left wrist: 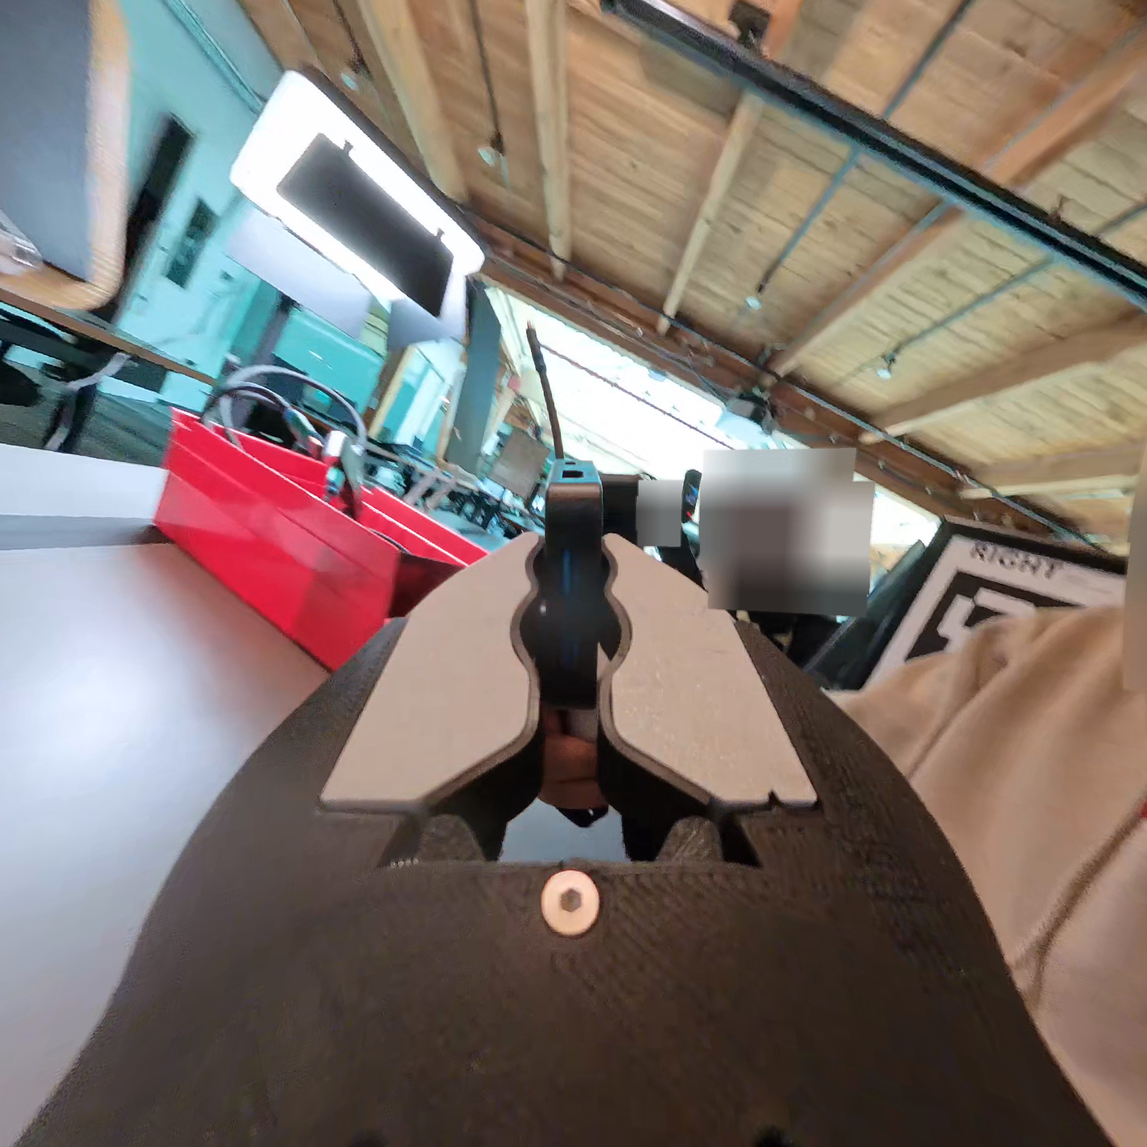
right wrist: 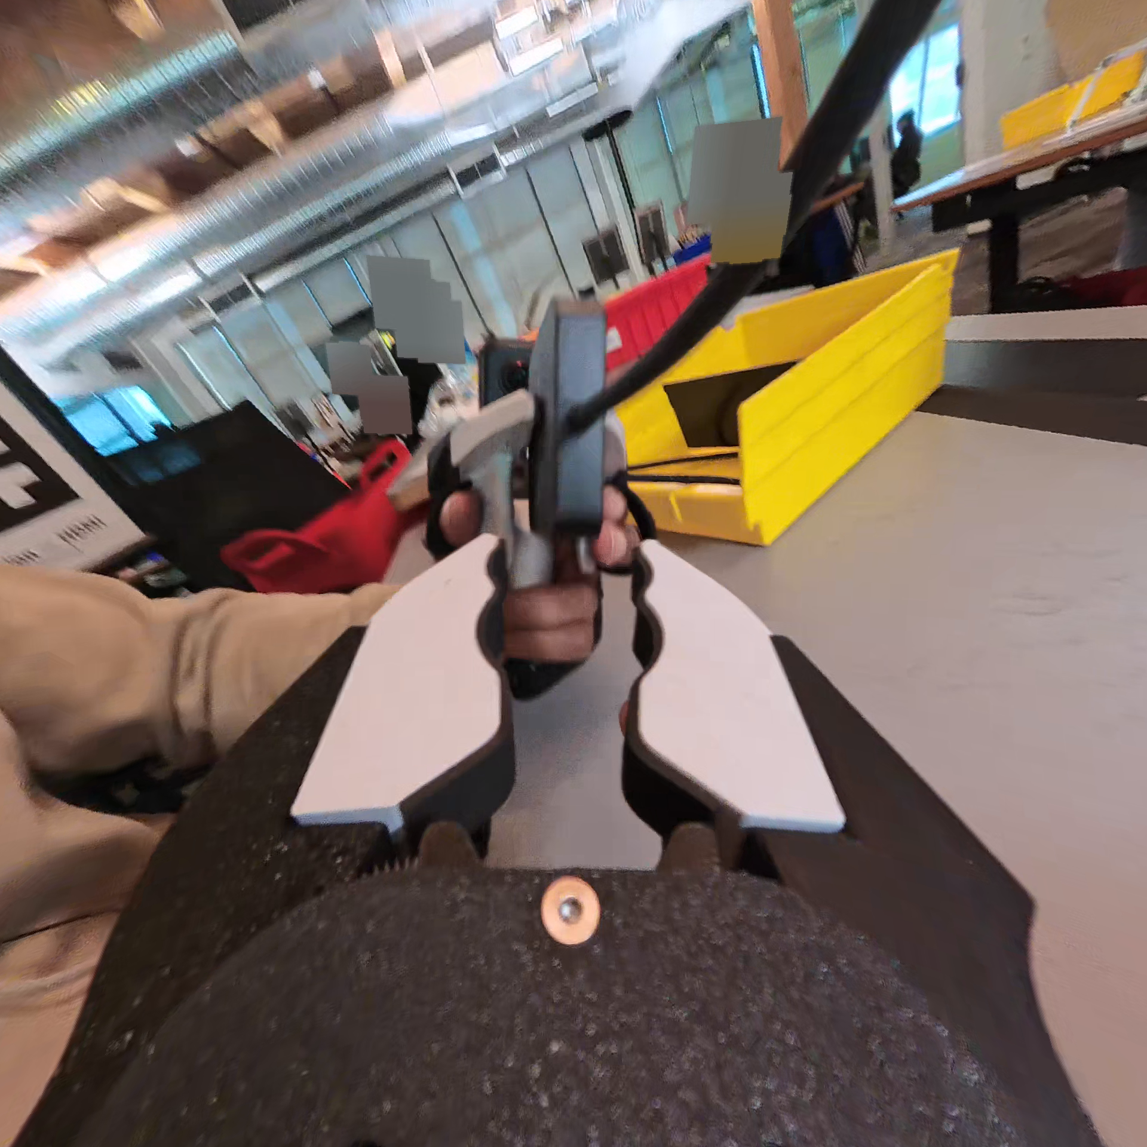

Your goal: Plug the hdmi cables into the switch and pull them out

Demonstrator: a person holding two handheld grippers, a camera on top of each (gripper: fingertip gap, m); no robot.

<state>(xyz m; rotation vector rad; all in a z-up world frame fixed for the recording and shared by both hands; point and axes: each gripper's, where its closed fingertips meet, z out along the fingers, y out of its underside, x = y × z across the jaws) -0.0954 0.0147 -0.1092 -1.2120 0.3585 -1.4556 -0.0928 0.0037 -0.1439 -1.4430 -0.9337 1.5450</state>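
My left gripper (left wrist: 572, 546) is shut on the black switch (left wrist: 572, 596), a flat box held edge-on above the table. A thin dark cable (left wrist: 549, 397) rises from its far end. In the right wrist view the switch (right wrist: 571, 422) stands upright between the left gripper's grey fingers (right wrist: 490, 447), with a hand (right wrist: 546, 614) on the handle below. A thick black HDMI cable (right wrist: 714, 310) meets the switch's right face and curves up to the right. My right gripper (right wrist: 568, 558) is open and empty, just short of the switch and pointing at it.
Red bins (left wrist: 267, 527) holding looped cables stand at the left of the grey table (left wrist: 124, 714). A yellow bin (right wrist: 807, 434) sits on the table beyond the switch to the right. A beige sleeve (right wrist: 155, 652) crosses the left. A red bag (right wrist: 323, 546) lies behind it. Both grippers' tips are close together, under 4 cm apart.
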